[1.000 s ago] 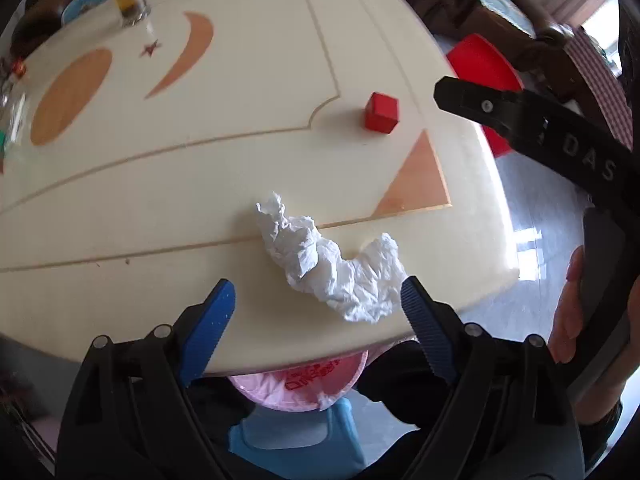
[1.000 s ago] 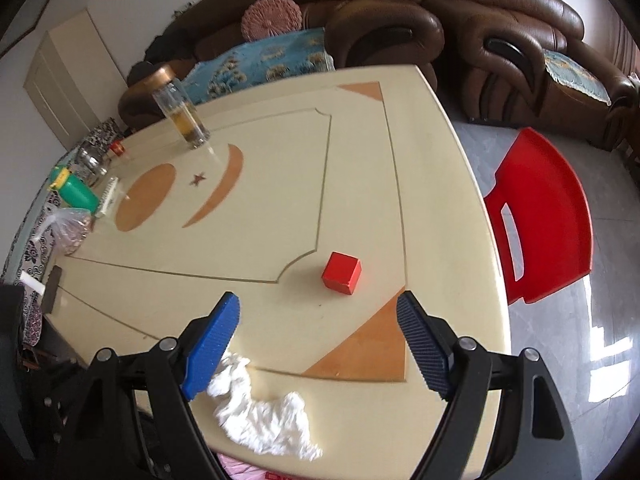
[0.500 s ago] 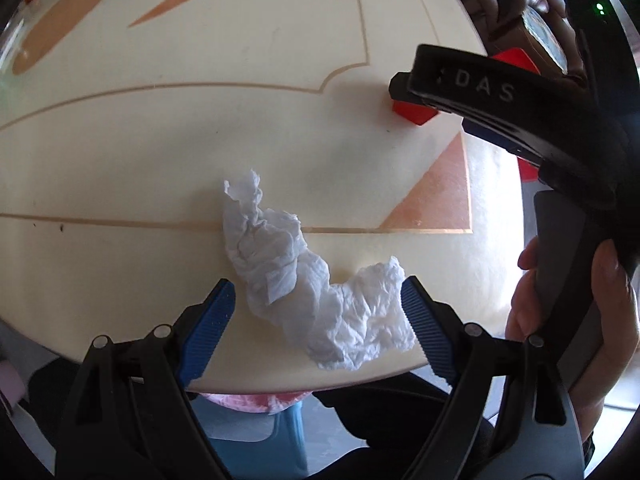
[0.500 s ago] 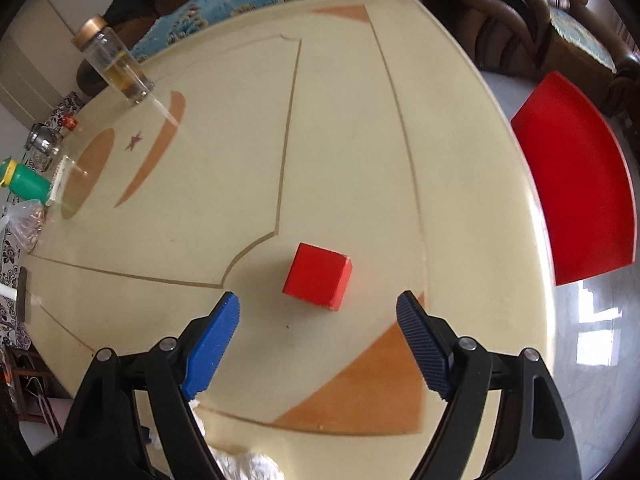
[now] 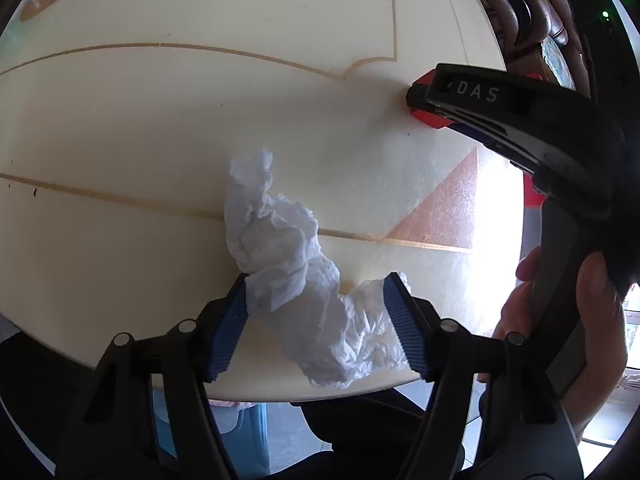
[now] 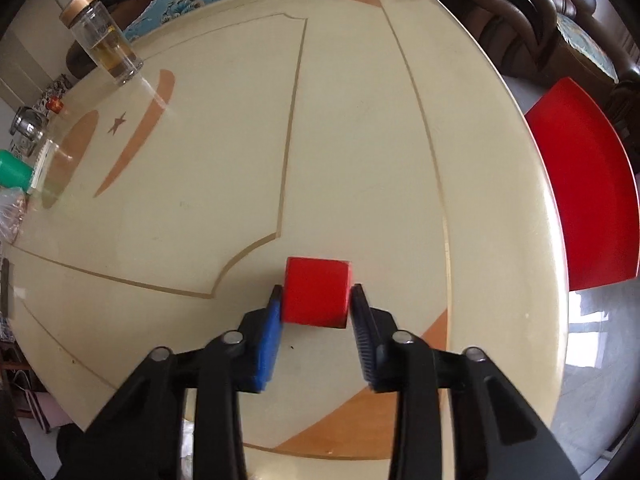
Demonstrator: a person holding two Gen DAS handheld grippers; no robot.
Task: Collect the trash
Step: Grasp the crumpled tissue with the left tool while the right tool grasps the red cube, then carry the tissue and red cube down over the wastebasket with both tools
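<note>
Left wrist view: my left gripper (image 5: 316, 320) is half closed around the tissue (image 5: 296, 276) at lower centre, pads touching its sides near the table (image 5: 160, 120) edge. It's light, soft, compressible; I'd pinch its bulky middle.

Right wrist view: my right gripper (image 6: 316, 312) clamps the cube (image 6: 316, 292) at lower centre — rigid, flat-sided, probably secure.

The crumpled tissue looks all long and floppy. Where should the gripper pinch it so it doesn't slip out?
Pinch the thick bunched middle of the crumpled tissue, coming from the near table edge with one finger on each side. It lies in a long curve, and its thin ends would probably tear or slide free. The left gripper already straddles that middle, its fingers pressing the paper.
</note>
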